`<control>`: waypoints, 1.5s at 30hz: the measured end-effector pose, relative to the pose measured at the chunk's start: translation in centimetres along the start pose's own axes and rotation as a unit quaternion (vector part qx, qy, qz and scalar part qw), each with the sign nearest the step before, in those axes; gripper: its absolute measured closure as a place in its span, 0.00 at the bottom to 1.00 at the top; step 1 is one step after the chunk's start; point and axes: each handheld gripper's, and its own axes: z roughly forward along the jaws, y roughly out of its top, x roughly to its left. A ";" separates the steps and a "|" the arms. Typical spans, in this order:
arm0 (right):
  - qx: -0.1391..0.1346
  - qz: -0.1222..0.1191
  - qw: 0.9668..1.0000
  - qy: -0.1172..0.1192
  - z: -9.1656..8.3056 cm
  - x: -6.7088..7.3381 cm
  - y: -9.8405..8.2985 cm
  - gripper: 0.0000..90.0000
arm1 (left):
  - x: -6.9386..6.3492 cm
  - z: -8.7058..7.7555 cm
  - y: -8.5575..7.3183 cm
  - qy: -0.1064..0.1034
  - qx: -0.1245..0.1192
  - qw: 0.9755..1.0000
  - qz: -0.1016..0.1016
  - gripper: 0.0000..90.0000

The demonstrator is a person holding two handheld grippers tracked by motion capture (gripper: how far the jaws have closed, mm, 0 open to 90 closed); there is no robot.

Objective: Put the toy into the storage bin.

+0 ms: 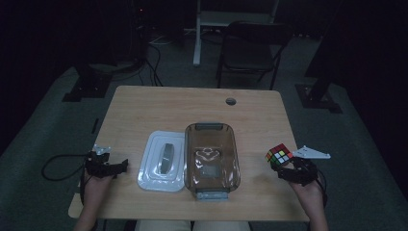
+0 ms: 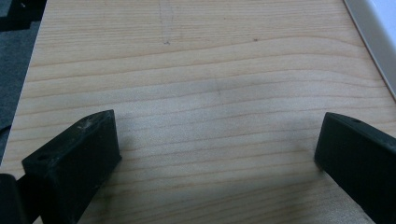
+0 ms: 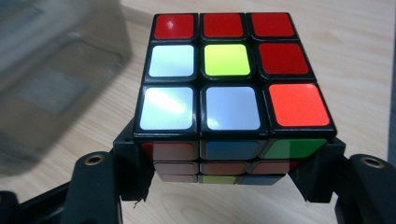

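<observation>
High view: a wooden table (image 1: 168, 103) in a dim room, with dark floor and a folding chair (image 1: 252, 48) at the far side, both hard to make out in the low light. At the table's right edge the right gripper (image 1: 284, 166) clamps a Rubik's cube (image 1: 279, 155) between its jaws, the cube raised clear of the tabletop; the person's right hand (image 1: 310, 192) is partly cut off by the bottom edge. Right gripper view: the cube (image 3: 233, 79) sits between the two black jaws, which press on its lower layers from both sides; its top face shows red, white, yellow-green and orange stickers, while the near face is shadowed and its colours dull. At the centre of the table stands a clear brownish container (image 1: 211, 161), open-topped; reflections obscure its inside. Just left of it, touching or nearly so, lies its white lid (image 1: 161, 161) with a grey handle. At the near left edge the left gripper (image 1: 120, 166) is held low over the wood, jaws spread wide with nothing between them. Left gripper view: bare wood grain between the jaws; the white lid's (image 2: 373, 32) corner is cut off at upper right.
</observation>
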 end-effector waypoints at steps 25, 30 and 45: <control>-0.048 -0.111 0.987 0.109 -1.8 6.0 7.7 0.38 | 0.0 0.0 0.0 0.000 0.000 1.000 0.000 0.01; -0.043 -0.134 0.981 0.131 -1.2 7.5 8.7 0.38 | 0.0 0.0 0.0 0.000 0.000 1.000 0.000 0.01; -0.002 -0.185 0.964 0.193 2.3 11.1 10.5 0.38 | 0.0 0.0 0.0 0.000 0.000 1.000 0.000 0.01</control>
